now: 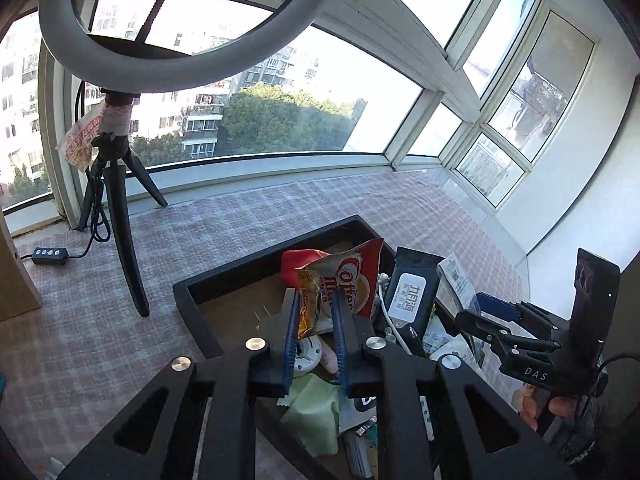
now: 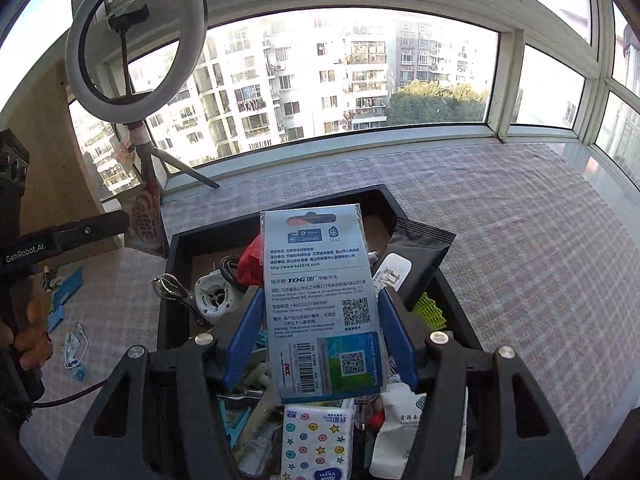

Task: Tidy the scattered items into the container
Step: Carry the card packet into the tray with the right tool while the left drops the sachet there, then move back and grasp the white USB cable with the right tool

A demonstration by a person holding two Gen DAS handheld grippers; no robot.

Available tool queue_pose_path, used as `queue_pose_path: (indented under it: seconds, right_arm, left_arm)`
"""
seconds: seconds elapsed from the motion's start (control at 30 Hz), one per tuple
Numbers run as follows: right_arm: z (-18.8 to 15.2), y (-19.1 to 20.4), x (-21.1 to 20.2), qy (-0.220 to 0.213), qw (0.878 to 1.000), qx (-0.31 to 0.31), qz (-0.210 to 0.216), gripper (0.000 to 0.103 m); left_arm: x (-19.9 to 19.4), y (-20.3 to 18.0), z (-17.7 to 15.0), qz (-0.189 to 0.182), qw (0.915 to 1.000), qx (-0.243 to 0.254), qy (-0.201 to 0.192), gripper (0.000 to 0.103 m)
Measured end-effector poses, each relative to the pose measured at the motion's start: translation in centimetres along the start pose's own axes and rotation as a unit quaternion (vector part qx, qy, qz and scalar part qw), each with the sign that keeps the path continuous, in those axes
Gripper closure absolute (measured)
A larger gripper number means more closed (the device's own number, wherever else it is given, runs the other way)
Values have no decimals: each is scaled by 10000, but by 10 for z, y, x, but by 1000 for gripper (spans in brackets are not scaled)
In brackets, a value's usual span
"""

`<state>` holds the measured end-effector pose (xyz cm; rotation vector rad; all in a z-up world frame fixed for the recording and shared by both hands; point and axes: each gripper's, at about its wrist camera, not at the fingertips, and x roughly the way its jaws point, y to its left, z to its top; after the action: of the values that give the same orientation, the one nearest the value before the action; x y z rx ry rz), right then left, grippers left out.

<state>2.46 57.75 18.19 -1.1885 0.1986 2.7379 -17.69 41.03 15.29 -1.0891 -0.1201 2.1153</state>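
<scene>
A black rectangular tray sits on the checked cloth and holds several items. My left gripper is shut on a red and orange coffee sachet and holds it above the tray; the sachet also shows in the right wrist view. My right gripper is shut on a flat blue-and-white packaged card with QR codes, held over the tray. The right gripper also shows at the right of the left wrist view. A black wipes pack lies on the tray's right edge.
A ring light on a black tripod stands at the back left, its cable and controller on the cloth. Blue items and a small cable lie left of the tray. Windows run along the far side.
</scene>
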Motion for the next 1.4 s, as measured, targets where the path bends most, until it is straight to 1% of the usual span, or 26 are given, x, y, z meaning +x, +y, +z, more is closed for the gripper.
queue_pose_path:
  seconds: [0.07, 0.1, 0.17, 0.3, 0.37, 0.43, 0.53, 0.63, 0.73, 0.8, 0.9, 0.93, 1.0, 1.1, 1.17, 1.2, 1.27, 1.33, 1.37, 1.4]
  right_arm:
    - [-2, -2, -3, -57, 9995, 41, -295, 30]
    - [-2, -3, -4, -100, 9994, 57, -313, 30]
    - [-2, -4, -7, -150, 9995, 117, -247, 30]
    - [0, -4, -9, -218, 9994, 219, -158, 30]
    - [0, -1, -9, -228, 9994, 224, -109, 30]
    - [1, 5, -10, -247, 9995, 183, -61, 30]
    - [2, 20, -8, -243, 9997, 67, 62, 30]
    - [2, 36, -6, -215, 9993, -63, 285, 30]
    - [2, 59, -4, -215, 9977, -265, 584, 30]
    - [2, 78, -6, -323, 9945, -465, 881, 30]
    - [-2, 110, -9, -539, 9870, -870, 1236, 30]
    - [-4, 123, -9, -546, 9848, -1042, 1280, 30]
    - [-9, 151, -5, -426, 9795, -1397, 1388, 30]
    - [-16, 194, 8, -55, 9699, -1764, 1679, 30]
    - [-24, 224, 21, 299, 9615, -1961, 1899, 30]
    - [-30, 239, 27, 468, 9555, -2082, 2034, 30]
    - [-46, 271, 35, 725, 9397, -2415, 2312, 30]
    - [-65, 301, 44, 918, 9250, -2772, 2431, 32]
    - [-73, 314, 50, 1060, 9204, -2881, 2421, 36]
    - [-80, 324, 58, 1228, 9175, -2930, 2393, 44]
  left_arm:
    - [-5, -1, -2, 118, 9997, 50, -228, 49]
    - [-8, 0, -3, 184, 9994, 65, -279, 49]
    - [-14, 5, -6, 185, 9994, 61, -298, 49]
    - [-27, 18, -11, 345, 9988, 53, -357, 49]
    - [-35, 26, -15, 376, 9986, -5, -384, 49]
    - [-45, 33, -21, 491, 9979, -16, -417, 49]
    - [-60, 46, -35, 651, 9970, -58, -419, 49]
    - [-80, 63, -49, 813, 9955, -179, -455, 49]
    - [-104, 88, -64, 996, 9931, -366, -492, 49]
    - [-124, 108, -76, 1196, 9903, -468, -539, 49]
    - [-155, 142, -99, 1551, 9846, -592, -548, 49]
    - [-165, 155, -107, 1680, 9823, -637, -534, 49]
    - [-185, 180, -124, 1896, 9777, -742, -509, 49]
    - [-207, 216, -149, 2174, 9713, -888, -370, 49]
    - [-215, 234, -164, 2239, 9698, -939, -222, 49]
    - [-218, 240, -171, 2241, 9700, -930, -143, 49]
    - [-219, 244, -184, 2286, 9700, -831, 31, 49]
    - [-218, 245, -195, 2448, 9673, -662, 112, 49]
    - [-218, 246, -200, 2486, 9667, -591, 122, 49]
    - [-216, 248, -203, 2472, 9673, -548, 167, 49]
